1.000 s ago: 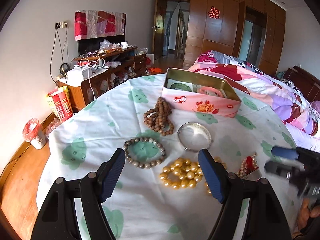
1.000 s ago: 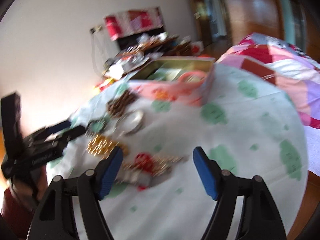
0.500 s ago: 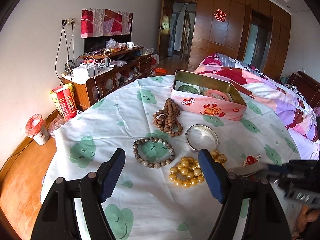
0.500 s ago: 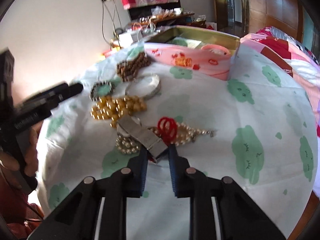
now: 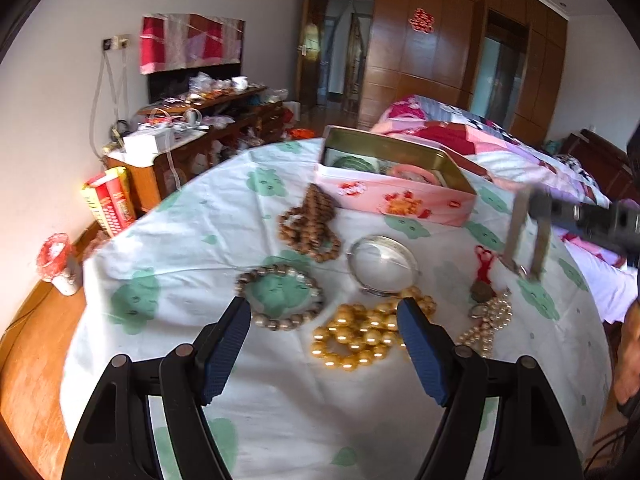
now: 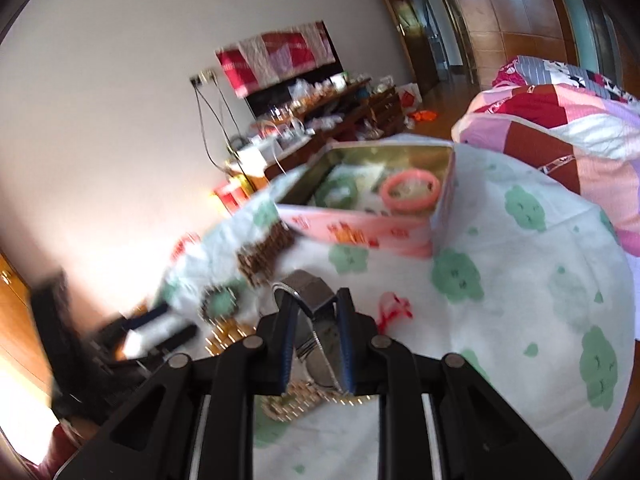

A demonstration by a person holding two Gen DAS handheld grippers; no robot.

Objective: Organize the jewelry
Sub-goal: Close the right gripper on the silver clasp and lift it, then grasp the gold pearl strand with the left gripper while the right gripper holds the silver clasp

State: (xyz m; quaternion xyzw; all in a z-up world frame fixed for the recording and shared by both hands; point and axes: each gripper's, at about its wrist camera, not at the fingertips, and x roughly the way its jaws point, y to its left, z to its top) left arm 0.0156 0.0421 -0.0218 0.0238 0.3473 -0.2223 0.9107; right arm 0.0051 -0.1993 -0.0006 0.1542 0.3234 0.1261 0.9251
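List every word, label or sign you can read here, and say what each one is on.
"囍", red double-happiness sign on the wooden wardrobe.
Red print on the pink tin: blurred, unreadable.
Print on the red and yellow package by the cabinet: too small to read.
No text shows on the jewelry or on the watch in the right gripper.

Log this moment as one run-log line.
right hand-held gripper: shut on watch, lifted | left hand-held gripper: open, empty | tin: open
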